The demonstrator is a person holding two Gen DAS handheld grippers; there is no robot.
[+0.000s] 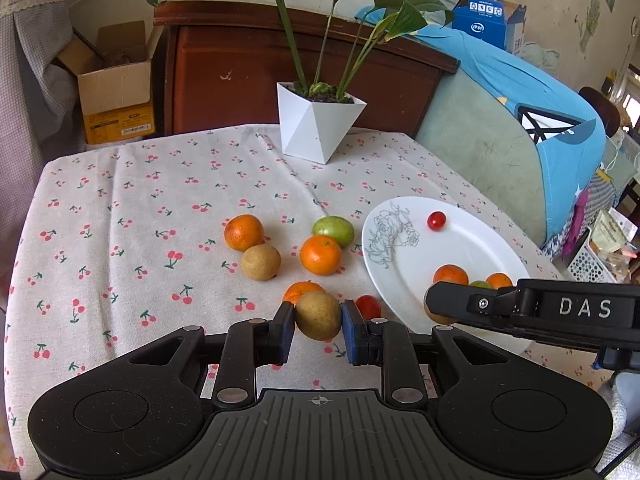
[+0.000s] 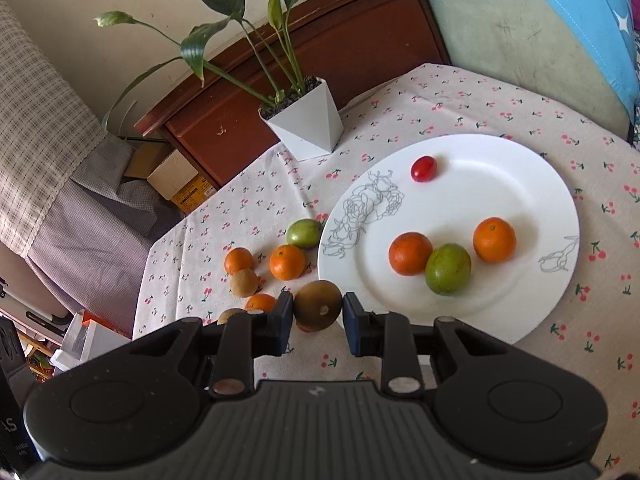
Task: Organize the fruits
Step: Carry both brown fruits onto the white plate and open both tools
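Holding a brown fruit [image 1: 318,315] low over the table [image 1: 120,200], the left gripper [image 1: 318,322] has its jaws tight on it; lift it straight, since an orange [image 1: 301,290] and small tomato [image 1: 369,305] sit close. From the right view, the right gripper [image 2: 318,312] squeezes another brown fruit [image 2: 318,305] by the plate [image 2: 500,312] rim; set it gently beside the green fruit [image 2: 448,269].

The left gripper [image 1: 318,322] and the right gripper [image 2: 318,312] each pinch a brown fruit between their pads, the right reaching beside the left.

Cherry-print tablecloth [image 1: 120,200] under plate [image 2: 500,312], fruit.
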